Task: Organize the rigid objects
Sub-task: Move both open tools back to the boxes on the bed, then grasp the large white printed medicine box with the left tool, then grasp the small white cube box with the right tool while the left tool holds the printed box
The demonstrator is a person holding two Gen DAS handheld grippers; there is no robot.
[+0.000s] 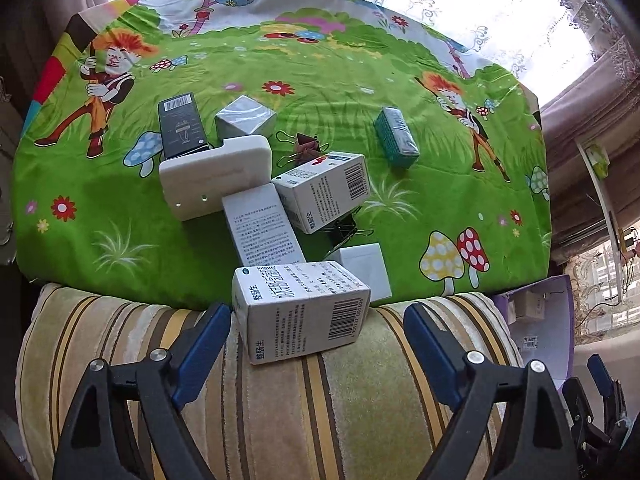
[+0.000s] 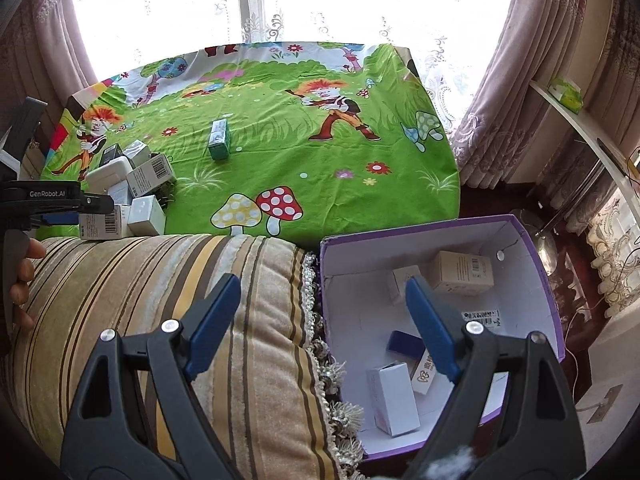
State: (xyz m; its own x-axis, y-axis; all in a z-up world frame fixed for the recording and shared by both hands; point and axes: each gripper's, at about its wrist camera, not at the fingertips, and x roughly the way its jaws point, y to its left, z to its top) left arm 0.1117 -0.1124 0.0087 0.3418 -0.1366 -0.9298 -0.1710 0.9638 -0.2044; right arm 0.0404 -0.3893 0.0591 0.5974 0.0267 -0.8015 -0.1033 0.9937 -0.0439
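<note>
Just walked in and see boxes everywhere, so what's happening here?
A person is sorting small boxes from the green cloth into a purple box. The left hand-held gripper is open around a white medicine box on the striped cushion, not gripping it. The right hand-held gripper hangs open and empty.
</note>
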